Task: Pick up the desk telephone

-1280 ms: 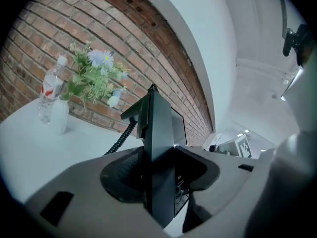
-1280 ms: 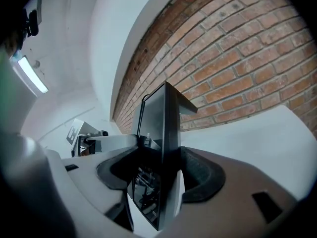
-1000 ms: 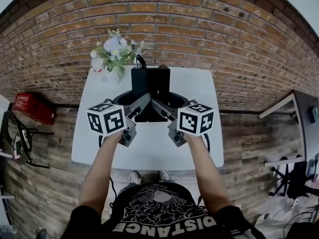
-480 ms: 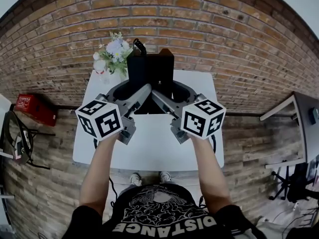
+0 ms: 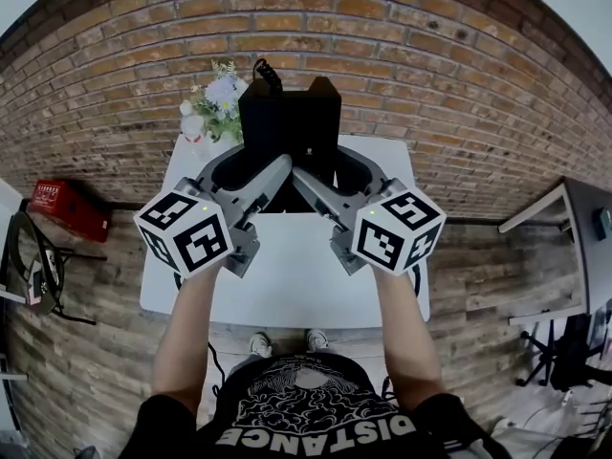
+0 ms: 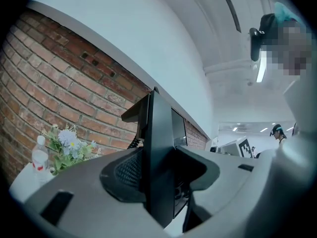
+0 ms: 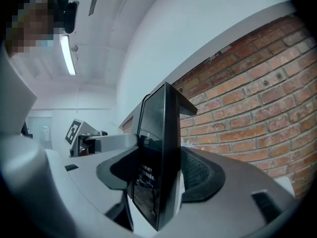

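Left gripper (image 5: 251,178) and right gripper (image 5: 337,178) both clamped on the phone (image 5: 290,120): black glossy slab, curly cord at top, held above white table (image 5: 287,275).

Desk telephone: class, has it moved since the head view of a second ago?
Yes. The desk telephone has moved up the picture: its top, then well below the tops of the flowers, now reaches nearly level with them.
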Demonstrator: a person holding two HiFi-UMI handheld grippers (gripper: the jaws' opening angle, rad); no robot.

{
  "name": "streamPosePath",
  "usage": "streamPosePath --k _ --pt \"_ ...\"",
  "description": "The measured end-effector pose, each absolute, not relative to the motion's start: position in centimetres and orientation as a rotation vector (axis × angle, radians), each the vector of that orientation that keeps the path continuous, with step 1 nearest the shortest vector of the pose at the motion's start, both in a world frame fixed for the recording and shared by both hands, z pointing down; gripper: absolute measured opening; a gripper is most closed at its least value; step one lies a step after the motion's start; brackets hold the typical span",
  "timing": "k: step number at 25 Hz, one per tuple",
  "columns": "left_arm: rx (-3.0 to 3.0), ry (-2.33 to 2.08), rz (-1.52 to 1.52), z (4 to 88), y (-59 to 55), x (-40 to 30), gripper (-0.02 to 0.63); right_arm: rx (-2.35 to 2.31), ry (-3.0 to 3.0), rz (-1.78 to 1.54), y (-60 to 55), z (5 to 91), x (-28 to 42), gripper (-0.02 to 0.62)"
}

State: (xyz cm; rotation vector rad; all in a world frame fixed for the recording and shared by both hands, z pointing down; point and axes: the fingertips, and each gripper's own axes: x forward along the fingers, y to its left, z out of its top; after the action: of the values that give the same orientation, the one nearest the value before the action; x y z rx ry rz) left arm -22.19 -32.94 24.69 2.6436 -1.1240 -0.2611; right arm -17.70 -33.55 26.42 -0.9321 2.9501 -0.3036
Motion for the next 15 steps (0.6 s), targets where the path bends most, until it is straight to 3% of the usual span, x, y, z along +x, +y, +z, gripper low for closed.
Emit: streamPosePath --k 15 --pt "2.636 -1.11 -0.25 25.61 -32.8 -22.17 0.198 -0.947 2.952 -0.314 -33.34 27.33 -17.7 0.263"
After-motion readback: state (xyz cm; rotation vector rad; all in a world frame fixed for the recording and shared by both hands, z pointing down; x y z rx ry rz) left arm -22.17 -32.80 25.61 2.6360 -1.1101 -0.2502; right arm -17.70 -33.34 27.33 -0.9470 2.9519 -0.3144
